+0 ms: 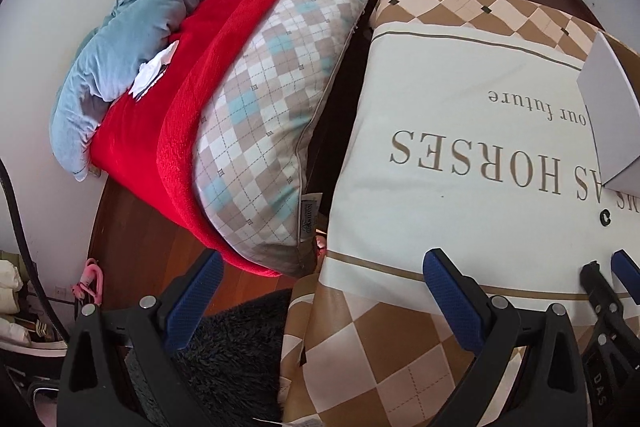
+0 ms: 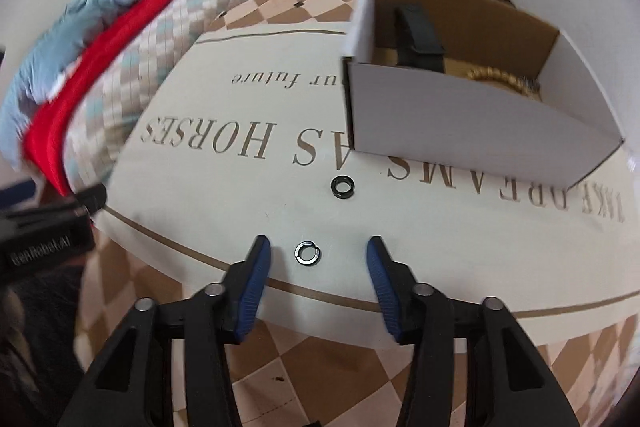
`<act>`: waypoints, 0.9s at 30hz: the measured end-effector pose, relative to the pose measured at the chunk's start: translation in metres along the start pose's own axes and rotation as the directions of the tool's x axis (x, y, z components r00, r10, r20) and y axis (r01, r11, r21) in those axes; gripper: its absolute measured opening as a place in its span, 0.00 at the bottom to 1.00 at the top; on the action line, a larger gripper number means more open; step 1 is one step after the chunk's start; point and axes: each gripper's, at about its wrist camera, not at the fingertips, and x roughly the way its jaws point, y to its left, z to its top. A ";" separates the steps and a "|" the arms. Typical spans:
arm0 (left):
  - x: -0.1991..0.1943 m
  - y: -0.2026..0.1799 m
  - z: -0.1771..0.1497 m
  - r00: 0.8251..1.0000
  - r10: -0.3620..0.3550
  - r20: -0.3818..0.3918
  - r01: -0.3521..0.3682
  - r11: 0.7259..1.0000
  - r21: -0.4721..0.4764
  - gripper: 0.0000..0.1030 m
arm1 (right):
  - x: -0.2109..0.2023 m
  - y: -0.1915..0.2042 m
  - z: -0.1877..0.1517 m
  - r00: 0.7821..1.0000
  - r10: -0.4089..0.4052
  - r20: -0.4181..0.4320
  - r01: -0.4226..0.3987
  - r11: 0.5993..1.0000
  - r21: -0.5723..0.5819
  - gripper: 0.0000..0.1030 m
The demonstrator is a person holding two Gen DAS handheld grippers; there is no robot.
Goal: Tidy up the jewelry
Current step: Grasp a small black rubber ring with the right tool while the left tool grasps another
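Black ring (image 2: 307, 253): low centre of my right view, flat on the cloth (image 2: 240, 211), lying between my pads.
Right gripper (image 2: 319, 259): jaws apart, straddling it, touching nothing.
Second ring (image 2: 340, 186): just beyond, toward the box (image 2: 472, 135).
Box: upper right, already holding beads (image 2: 504, 79) and a strap (image 2: 420, 35).
Left gripper (image 1: 324, 287): released, empty, pointing off the cloth's left edge.
Nearer hand: my right, I judge.

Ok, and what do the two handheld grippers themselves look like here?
Both are alike: the left gripper and right gripper have black plastic linkage arms with triangular cutouts and round silver pivot pins, ending in blue ribbed pads. The right wrist view shows white lettering on the left gripper's black body. No hands, sleeves or gripper cables show.
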 end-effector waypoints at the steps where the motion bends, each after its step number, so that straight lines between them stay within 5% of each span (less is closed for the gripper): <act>1: 0.001 0.000 0.000 1.000 0.002 -0.001 -0.002 1.000 0.000 0.99 | 0.000 0.002 0.000 1.000 -0.013 0.004 0.013 1.000 -0.014 0.28; 3: 0.001 0.001 0.000 1.000 0.002 -0.006 -0.002 1.000 -0.001 0.99 | 0.001 0.005 0.001 0.999 -0.038 0.013 0.038 0.998 -0.040 0.13; 9: -0.008 -0.002 -0.001 1.000 -0.013 0.008 0.013 1.000 0.000 0.99 | -0.006 -0.012 -0.001 0.999 -0.025 0.025 0.025 1.000 -0.008 0.13; 14: -0.027 -0.030 0.005 0.993 -0.115 0.036 0.114 0.993 0.028 0.99 | -0.032 -0.060 -0.005 0.997 -0.052 0.051 0.046 0.994 0.102 0.13; 20: -0.036 -0.102 0.015 0.941 -0.337 -0.011 0.336 0.935 0.112 0.98 | -0.059 -0.136 -0.020 0.987 -0.148 0.055 0.131 0.963 0.235 0.13; 27: -0.038 -0.162 0.020 0.924 -0.381 -0.034 0.380 0.903 0.202 0.79 | -0.064 -0.189 -0.036 0.981 -0.194 0.024 0.174 0.925 0.339 0.13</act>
